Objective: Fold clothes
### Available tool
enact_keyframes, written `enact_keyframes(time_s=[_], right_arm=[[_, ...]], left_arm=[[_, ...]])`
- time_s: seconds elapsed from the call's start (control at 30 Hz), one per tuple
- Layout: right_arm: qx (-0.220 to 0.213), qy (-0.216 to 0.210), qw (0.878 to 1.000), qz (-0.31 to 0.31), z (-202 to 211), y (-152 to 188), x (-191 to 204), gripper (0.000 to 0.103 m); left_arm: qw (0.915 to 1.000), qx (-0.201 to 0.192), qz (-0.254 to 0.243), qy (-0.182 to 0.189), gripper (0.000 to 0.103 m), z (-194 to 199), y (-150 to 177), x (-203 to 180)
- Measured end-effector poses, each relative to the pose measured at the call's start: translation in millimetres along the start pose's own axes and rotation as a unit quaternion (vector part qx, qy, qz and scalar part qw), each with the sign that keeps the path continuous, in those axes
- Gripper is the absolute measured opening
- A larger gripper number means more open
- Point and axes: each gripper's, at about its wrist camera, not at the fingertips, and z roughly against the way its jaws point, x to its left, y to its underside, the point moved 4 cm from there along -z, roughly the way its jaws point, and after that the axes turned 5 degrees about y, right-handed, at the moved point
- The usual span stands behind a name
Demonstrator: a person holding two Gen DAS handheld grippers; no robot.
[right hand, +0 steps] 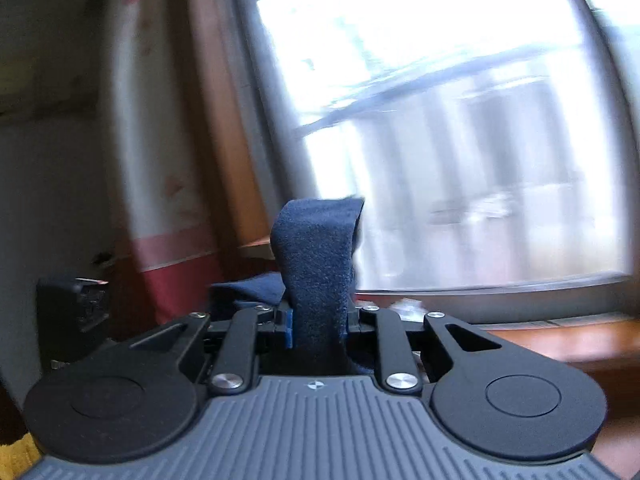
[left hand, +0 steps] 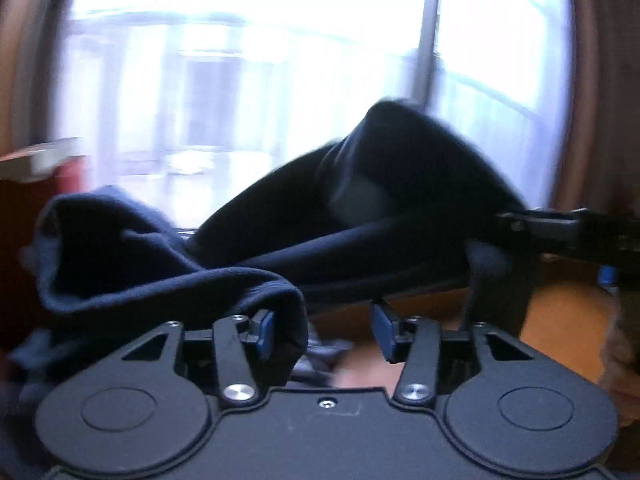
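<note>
A dark blue piece of clothing (left hand: 168, 248) is seen lifted up in the air in front of a bright window (left hand: 248, 60). In the left wrist view, the left gripper (left hand: 324, 330) is seen with its two blue pads (left hand: 382, 330) spread apart. A fold of the cloth is draped over the left pad, but it is not pinched. The cloth is stretched from there across to the right, where the other gripper is seen as a black shape at the edge. An orange-brown bench (left hand: 560, 320) is seen below the cloth. The picture is blurred, so small things cannot be told. In the right wrist view, the right gripper (right hand: 318, 330) is clamped on a strip of the dark blue cloth, which is stuck up between its fingers. A curtain (right hand: 160, 160) is seen to the left of the window.
</note>
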Motion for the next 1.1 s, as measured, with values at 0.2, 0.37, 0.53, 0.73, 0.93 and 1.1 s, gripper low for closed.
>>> enact_keyframes(time_s=[0.2,0.37,0.53,0.73,0.93,1.1], right_arm=[[0.114,0.163,0.98,-0.023,35.2,62.3,-89.4,0.052],[0.171,0.233,0.957,-0.035,45.0,96.1,-119.1,0.066],[0.161,0.146,0.975,0.037,9.2,67.7,-65.4,0.086],[0.174,-0.007,0.974,0.147,-80.7,55.2,48.4,0.087],[0.175,-0.009,0.936,0.306,-146.2,76.3,120.7,0.089],[0.192,-0.022,0.944,0.266,-173.4,88.6,121.1,0.049]], left_arm=[[0.9949,0.095,-0.021,0.027,0.058,-24.8,40.8,-62.2],[0.9931,0.1,0.004,-0.061,0.083,25.6,63.9,-32.7],[0.9828,0.092,0.034,-0.156,0.089,59.3,77.7,28.8],[0.9573,0.082,0.07,-0.268,0.09,101.0,94.6,102.4],[0.9531,0.081,0.027,-0.29,0.073,87.8,108.5,129.5],[0.9577,0.055,0.037,-0.28,0.026,82.1,103.4,141.4]])
